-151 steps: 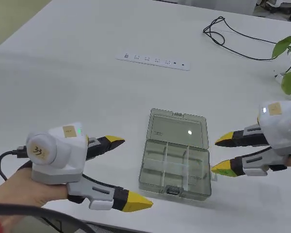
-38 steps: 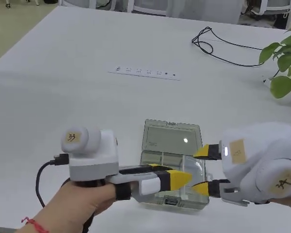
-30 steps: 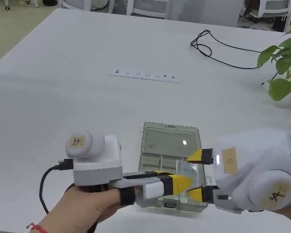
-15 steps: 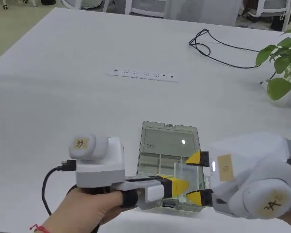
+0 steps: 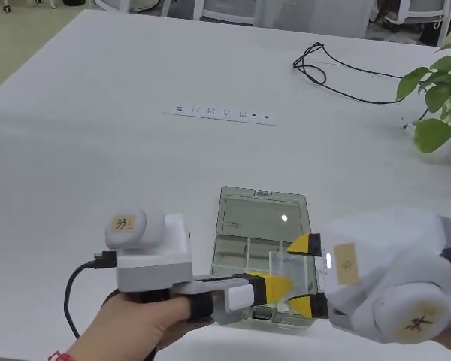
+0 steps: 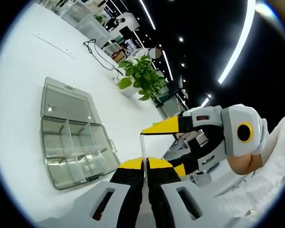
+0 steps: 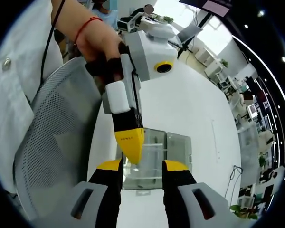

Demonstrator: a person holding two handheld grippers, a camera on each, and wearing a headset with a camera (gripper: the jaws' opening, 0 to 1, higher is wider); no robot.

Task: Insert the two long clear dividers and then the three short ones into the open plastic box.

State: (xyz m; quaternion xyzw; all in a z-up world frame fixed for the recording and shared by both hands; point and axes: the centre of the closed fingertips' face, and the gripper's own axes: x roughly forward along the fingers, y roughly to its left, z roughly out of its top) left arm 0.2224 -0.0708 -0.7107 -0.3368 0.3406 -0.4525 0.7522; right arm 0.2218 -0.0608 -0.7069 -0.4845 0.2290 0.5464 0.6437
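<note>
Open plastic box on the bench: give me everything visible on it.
The plastic box is translucent grey-green and rectangular, and lies open on the white table. Its lid lies flat on the far side. The base on the near side has a small catch at its front edge. Fitted dividers split the base into compartments. The left tool, shut on a clear divider, hangs over its near right part; contact with the box cannot be told.

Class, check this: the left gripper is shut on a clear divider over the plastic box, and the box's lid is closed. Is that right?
No: the lid lies open, as the head view shows. The left gripper is indeed shut on a clear divider over the plastic box.
</note>
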